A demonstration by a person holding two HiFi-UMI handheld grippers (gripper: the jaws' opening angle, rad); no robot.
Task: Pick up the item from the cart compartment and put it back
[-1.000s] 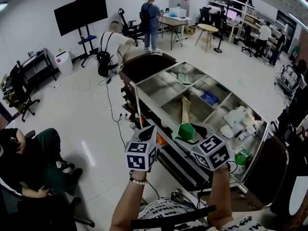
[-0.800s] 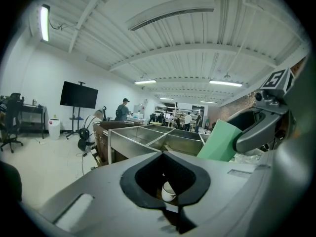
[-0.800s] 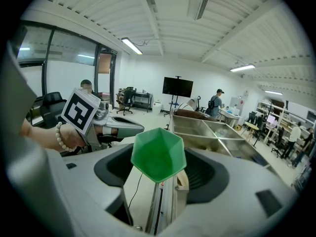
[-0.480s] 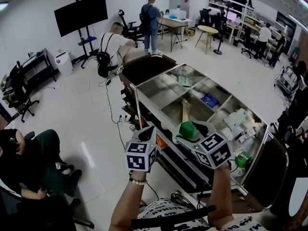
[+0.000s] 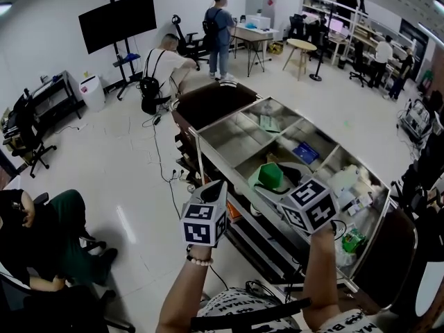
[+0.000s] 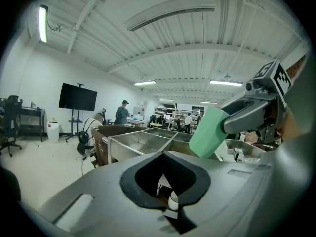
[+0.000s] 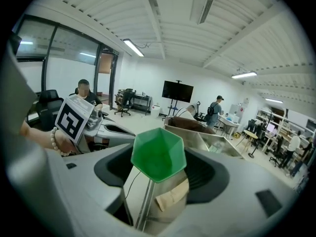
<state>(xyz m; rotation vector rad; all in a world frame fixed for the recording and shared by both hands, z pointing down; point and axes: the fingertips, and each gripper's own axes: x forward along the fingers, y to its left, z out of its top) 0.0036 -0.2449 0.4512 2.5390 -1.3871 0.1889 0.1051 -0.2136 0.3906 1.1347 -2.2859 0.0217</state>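
Observation:
A green six-sided container (image 5: 269, 175) is clamped between the jaws of my right gripper (image 5: 270, 184), which hold it in the air over the near middle compartment of the steel cart (image 5: 201, 136). In the right gripper view the green container (image 7: 159, 153) fills the space between the jaws, with the cart below and behind it. The left gripper view shows the same container (image 6: 210, 132) from the side, in the right gripper (image 6: 252, 110). My left gripper (image 5: 219, 187) hovers beside the cart's near left corner, its jaws together and nothing in them.
The cart's compartments hold a blue flat item (image 5: 302, 152), papers (image 5: 267, 123) and white packages (image 5: 349, 183). A brown case (image 5: 211, 96) stands at the cart's far end. One person sits at the near left (image 5: 41, 227); others stand or crouch farther back (image 5: 220, 30).
My right gripper has carried the green container a little farther out over the cart. The left gripper has stayed where it was.

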